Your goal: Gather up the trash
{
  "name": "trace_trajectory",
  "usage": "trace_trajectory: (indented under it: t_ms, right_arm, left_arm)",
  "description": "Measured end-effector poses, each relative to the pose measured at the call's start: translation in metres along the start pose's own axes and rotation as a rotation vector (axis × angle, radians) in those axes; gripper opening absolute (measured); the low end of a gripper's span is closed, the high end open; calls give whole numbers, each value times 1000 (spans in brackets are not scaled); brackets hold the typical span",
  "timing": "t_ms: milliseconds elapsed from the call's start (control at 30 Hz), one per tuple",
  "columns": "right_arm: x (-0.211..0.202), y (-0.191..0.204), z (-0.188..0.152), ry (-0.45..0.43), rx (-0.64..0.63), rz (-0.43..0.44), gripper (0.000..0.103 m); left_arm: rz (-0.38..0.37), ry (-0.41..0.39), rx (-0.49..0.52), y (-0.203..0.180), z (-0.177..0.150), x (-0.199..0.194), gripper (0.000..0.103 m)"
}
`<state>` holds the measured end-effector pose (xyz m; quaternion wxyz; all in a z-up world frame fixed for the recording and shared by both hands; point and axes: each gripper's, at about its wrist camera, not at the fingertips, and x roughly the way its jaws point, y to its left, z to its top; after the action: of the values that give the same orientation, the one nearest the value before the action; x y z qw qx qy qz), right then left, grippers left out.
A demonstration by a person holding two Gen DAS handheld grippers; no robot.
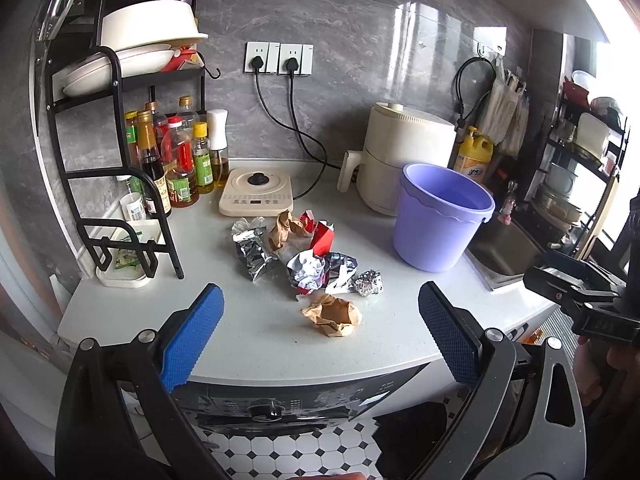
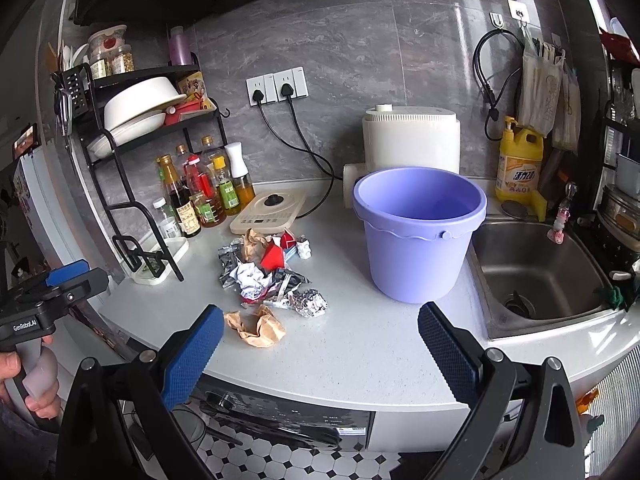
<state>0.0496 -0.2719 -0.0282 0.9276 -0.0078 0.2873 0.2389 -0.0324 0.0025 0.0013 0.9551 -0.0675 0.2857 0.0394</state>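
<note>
Bottle labels (image 1: 181, 190) perhaps too small.

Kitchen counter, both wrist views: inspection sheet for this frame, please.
Surface: white countertop, dry-looking.
Job's things: crumpled brown paper, foil ball, mixed wrapper pile; purple bucket upright beside them, inside mostly unseen.
Clutter: induction hob, oil bottles, white appliance.
Grippers: left gripper and right gripper open, above the counter edge, holding nothing.
Cables: two plugged black cords.
Surroundings: sink, dish rack.

A grey marbled wall (image 2: 340, 48) is seen behind a white countertop (image 2: 360, 344), with wall sockets (image 2: 276, 86) mounted on it. The floor (image 2: 288, 460) is laid with black-and-white tiles. Daylight is admitted from the right.
</note>
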Motion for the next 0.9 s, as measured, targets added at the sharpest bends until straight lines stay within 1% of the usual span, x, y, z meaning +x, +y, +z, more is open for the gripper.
trace_trajectory:
  t_ms: [667,900]
  right_arm:
    - [5,0,-6,9,15,12,95]
    - [20,-4,-5,31,9,14,95]
  left_arm:
    - [14,22,-9,4,-6,-1,97]
    - [15,51,-33,10,-7,11,97]
